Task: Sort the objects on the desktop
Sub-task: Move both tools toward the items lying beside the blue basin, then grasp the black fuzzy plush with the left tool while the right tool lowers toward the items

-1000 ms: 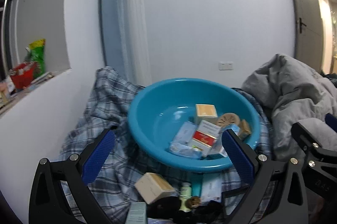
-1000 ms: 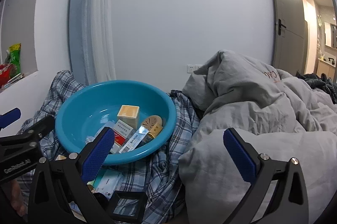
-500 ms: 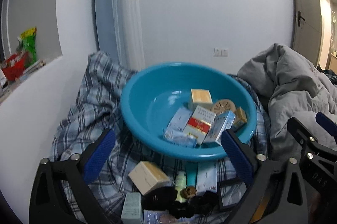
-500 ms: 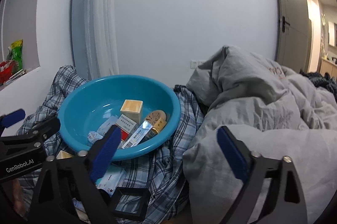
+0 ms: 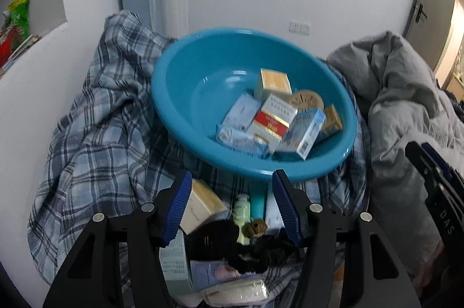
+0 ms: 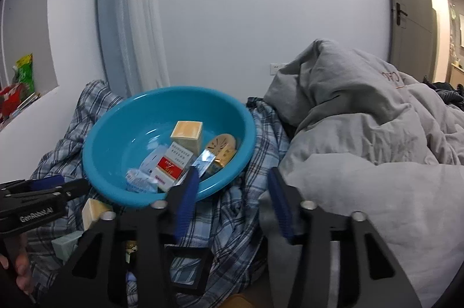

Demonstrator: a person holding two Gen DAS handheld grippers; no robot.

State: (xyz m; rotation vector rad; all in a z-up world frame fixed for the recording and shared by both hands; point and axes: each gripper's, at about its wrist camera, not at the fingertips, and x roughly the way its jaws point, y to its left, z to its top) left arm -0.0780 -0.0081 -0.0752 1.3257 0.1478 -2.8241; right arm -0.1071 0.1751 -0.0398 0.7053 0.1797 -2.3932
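Both sets of jaws have just been closing, nothing gripped: my left gripper straddles the cream box and small bottle below the teal basin; my right gripper stands narrow over plaid cloth.

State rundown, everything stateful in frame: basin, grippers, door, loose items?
Blue basin: upright, tilted, holds several boxes.
Left gripper: jaws just narrowing, part open, gripping nothing.
Right gripper: jaws just narrowing, gap left, nothing between.
Cream box: outside the basin, on the plaid cloth.
Door: closed.
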